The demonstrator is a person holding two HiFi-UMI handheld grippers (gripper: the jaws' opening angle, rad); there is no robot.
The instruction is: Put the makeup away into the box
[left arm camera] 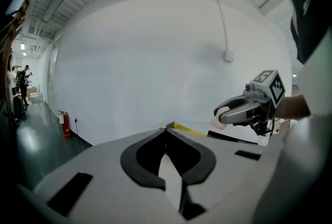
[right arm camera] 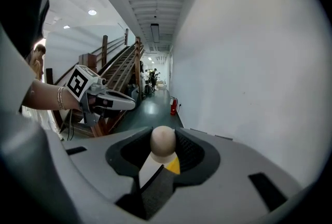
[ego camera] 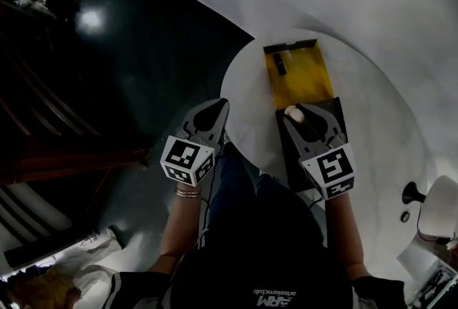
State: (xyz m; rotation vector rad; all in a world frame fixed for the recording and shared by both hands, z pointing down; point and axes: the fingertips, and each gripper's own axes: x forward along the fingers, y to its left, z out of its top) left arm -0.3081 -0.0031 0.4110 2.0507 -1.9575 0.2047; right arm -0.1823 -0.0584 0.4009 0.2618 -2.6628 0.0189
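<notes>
We find the yellow box (ego camera: pixel 306 79) lying open on the round white bench (ego camera: pixel 372 121), toward 11 o'clock from the bench's middle. Inside it we make out only one thing, a small black oblong item (ego camera: pixel 280 64), which lies at the 11 o'clock corner of the box floor; the rest of the yellow floor is bare. A black flat panel (ego camera: pixel 286 157) lies on the bench against the box's 6 o'clock edge. Whether it is joined to the box we cannot tell. The right tongs (ego camera: pixel 297 113) are over that panel, pointing toward 12 o'clock, and they are grasping the makeup piece, a pale beige, egg-shaped sponge (right arm camera: pixel 163 140), pinched between the two tips with its rounded end up. From the head view the sponge hangs about over the seam where box and panel meet, so it is not in the box; in the right gripper view a sliver of the yellow box shows just beneath it. The left tongs (ego camera: pixel 217 106) are at the bench's 9 o'clock rim, well apart from the box. They are clenched, tips meeting, with nothing between them, and their own view shows the right tongs and sponge off at 3 o'clock.
</notes>
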